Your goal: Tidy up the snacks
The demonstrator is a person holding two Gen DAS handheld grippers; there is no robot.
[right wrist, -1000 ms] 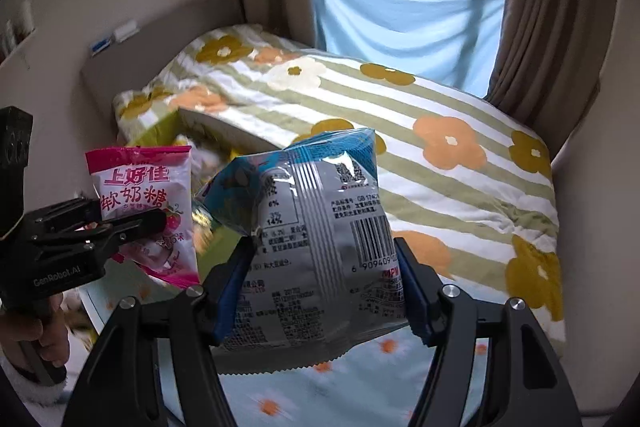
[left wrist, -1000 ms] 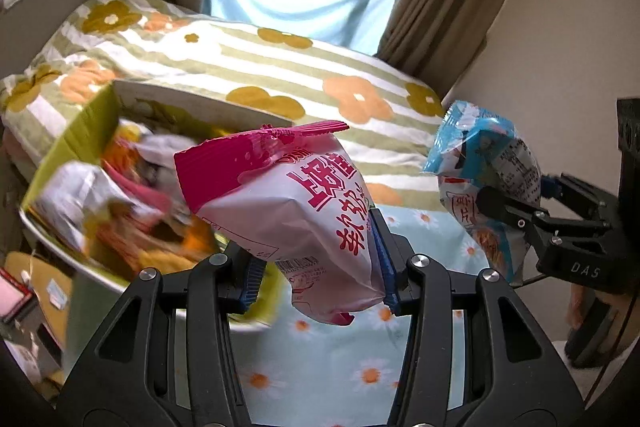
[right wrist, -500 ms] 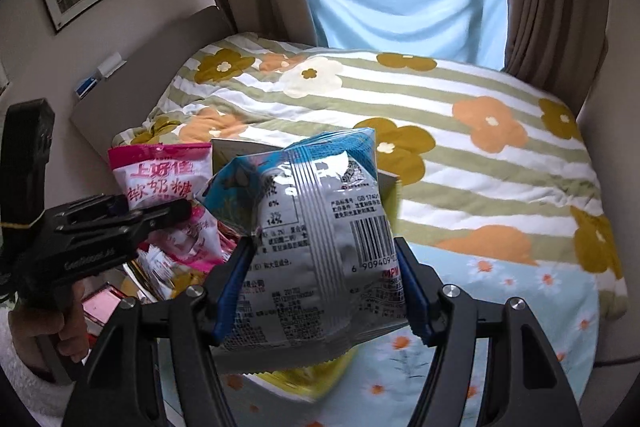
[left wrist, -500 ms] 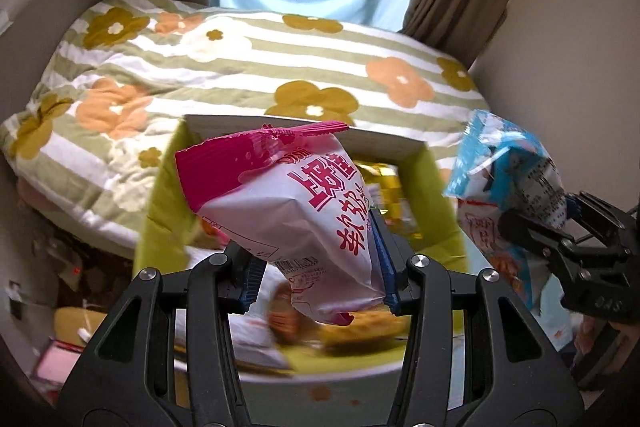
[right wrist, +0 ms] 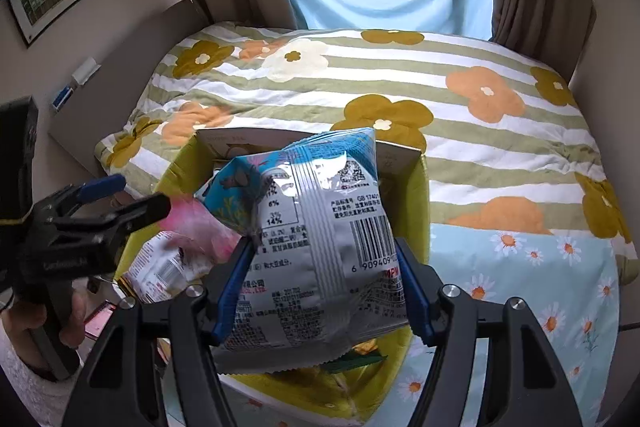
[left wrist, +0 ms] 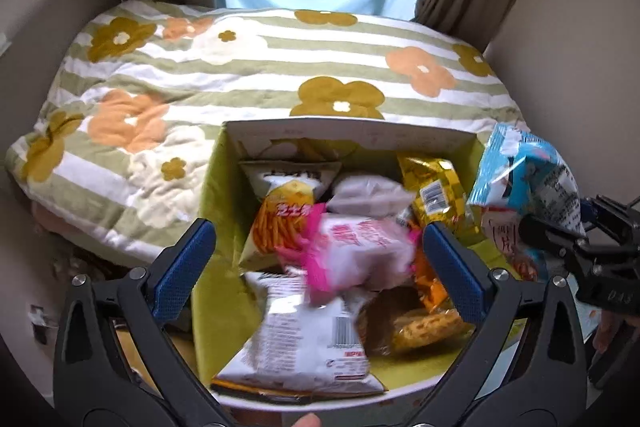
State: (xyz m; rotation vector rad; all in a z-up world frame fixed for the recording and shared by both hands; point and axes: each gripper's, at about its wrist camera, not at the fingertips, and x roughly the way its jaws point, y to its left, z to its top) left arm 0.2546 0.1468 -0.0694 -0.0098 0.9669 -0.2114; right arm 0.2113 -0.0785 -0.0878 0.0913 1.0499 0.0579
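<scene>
Left gripper [left wrist: 318, 255] opening, pink bag [left wrist: 352, 251] loose over box [left wrist: 216, 179]; right gripper [right wrist: 320, 283] clamps blue bag [right wrist: 316, 227]

left hand-held gripper [left wrist: 318, 259] opening, pink bag [left wrist: 352, 255] apparently dropping

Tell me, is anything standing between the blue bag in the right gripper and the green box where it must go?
Nothing visible blocks it. The blue bag, clamped in the right gripper, hangs over the open green box. Below lie only other snacks, among them the pink bag that the opening left gripper has let go.
</scene>
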